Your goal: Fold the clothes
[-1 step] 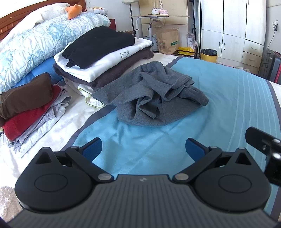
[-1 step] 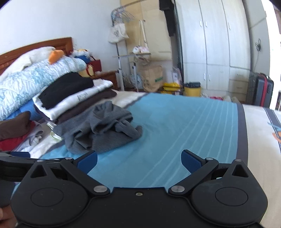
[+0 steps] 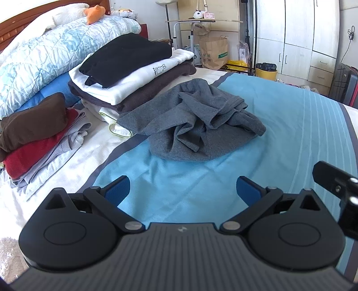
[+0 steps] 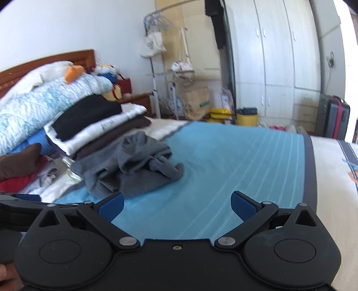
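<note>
Most of what lies ahead of me is the bed (image 3: 279,134), covered by a light blue sheet with paler stripes toward its right side and a white border along the left. At the headboard end a quilted blue-and-white duvet (image 3: 44,56) is heaped up, with an orange plush toy (image 3: 95,13) resting on top. Beside it stands a tall stack of folded clothes (image 3: 134,73), a black garment uppermost, then a white one, then a dark brown one. A lower stack (image 3: 33,136) sits nearer to me on the left, brown over red over pale grey. The grey garment (image 3: 197,123) lies crumpled in a loose mound on the blue sheet, its left edge touching the foot of the tall stack. My left hand-held gripper (image 3: 182,190) hangs over bare sheet short of the mound, its blue pads spread wide and holding nothing. My right hand-held gripper (image 4: 176,204) is likewise spread apart and empty, with the grey garment ahead and to its left.
</note>
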Demonstrator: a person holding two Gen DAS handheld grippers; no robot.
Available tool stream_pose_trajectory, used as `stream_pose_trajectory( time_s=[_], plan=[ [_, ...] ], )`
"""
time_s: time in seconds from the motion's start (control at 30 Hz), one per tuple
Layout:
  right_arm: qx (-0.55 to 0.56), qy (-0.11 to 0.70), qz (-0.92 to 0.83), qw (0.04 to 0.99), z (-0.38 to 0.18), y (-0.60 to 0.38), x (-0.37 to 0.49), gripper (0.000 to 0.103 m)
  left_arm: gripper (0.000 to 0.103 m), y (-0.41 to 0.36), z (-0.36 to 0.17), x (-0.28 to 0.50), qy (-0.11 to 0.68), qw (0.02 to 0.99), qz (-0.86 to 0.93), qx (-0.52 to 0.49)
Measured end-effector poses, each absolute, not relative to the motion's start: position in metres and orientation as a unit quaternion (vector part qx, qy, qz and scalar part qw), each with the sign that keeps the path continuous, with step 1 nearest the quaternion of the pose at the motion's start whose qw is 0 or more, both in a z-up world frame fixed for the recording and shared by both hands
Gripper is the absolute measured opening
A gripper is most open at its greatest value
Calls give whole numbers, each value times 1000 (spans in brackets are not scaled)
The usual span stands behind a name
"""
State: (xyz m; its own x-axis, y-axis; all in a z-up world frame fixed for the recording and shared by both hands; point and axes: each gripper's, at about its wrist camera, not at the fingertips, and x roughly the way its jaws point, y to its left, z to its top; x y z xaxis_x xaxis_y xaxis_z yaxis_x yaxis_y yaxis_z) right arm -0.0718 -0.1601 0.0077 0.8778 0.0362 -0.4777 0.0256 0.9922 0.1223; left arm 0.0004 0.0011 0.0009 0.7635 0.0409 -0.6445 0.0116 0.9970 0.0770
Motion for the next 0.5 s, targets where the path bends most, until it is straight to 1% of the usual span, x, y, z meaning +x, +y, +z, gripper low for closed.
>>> stream_pose_trajectory(
  time_s=[0.5],
  plan=[
    [33, 243, -28, 969, 8, -109, -28, 103, 103, 2, 0, -1, 350, 936, 5, 35]
  ],
)
